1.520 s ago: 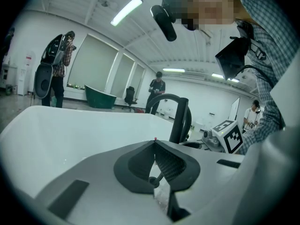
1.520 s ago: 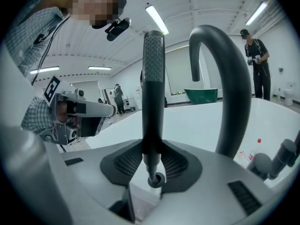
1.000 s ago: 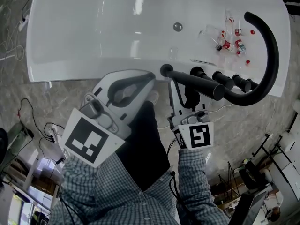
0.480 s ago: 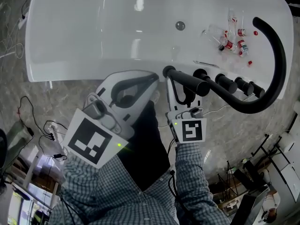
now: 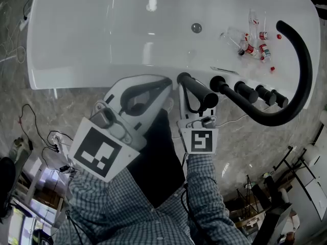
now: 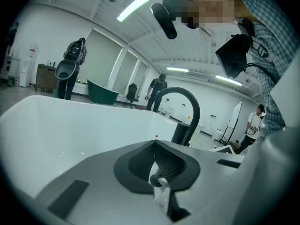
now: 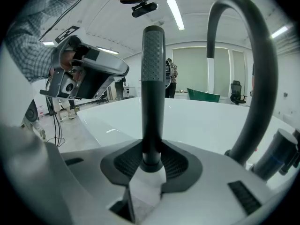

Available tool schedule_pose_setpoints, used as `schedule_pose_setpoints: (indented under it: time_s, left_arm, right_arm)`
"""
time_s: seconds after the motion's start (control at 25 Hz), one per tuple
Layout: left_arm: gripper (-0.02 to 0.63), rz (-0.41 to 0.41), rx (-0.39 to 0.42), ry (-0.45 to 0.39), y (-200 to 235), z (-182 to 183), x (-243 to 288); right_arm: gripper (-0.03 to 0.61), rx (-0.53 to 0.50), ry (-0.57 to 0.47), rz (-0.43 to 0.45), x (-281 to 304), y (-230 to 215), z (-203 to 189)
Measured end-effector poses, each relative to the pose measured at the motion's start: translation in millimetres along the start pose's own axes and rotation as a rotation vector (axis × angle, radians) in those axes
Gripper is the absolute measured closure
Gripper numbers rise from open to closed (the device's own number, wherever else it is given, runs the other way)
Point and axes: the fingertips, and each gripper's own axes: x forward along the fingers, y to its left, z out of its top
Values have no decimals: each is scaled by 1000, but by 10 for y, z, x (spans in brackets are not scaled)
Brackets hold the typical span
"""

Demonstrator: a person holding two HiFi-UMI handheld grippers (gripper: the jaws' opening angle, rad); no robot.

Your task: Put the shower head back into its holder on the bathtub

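Note:
The black shower head (image 5: 196, 91) is a ribbed rod that juts over the white bathtub's near rim (image 5: 92, 75), its end (image 5: 183, 77) at the rim's edge. My right gripper (image 5: 197, 100) is shut on its shaft. In the right gripper view the rod (image 7: 153, 88) stands upright between the pads. My left gripper (image 5: 164, 86) hovers just left of it, jaws together and holding nothing. I cannot make out the holder itself. Both grippers are above the floor beside the tub.
A tall black arched spout (image 5: 301, 60) and a row of black knobs (image 5: 245, 92) stand on the rim to the right. Several small bottles (image 5: 253, 42) lie inside the tub near the drain (image 5: 196, 28). Cables (image 5: 30, 131) trail on the marble floor.
My right gripper has shifted left and swung the shower head away from the knobs, so it now looks shorter and more upright. The left gripper has hardly moved.

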Motion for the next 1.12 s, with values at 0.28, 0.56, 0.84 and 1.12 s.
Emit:
schedule_pose_setpoints:
  time_s: [0.28, 0.56, 0.84, 1.12]
  left_arm:
    - [603, 2, 5, 8, -13, -18, 28]
    - [603, 4, 2, 29, -90, -163, 87]
    - [603, -4, 36, 54, -185, -223, 157]
    - [603, 1, 73, 38, -318, -34, 136]
  right_arm:
    - [457, -71, 22, 42, -14, 30, -38]
    - [457, -119, 81, 59, -83, 16, -219]
    - [508, -144, 93, 51, -264, -23, -229]
    - [560, -28, 41, 17, -459, -140, 105]
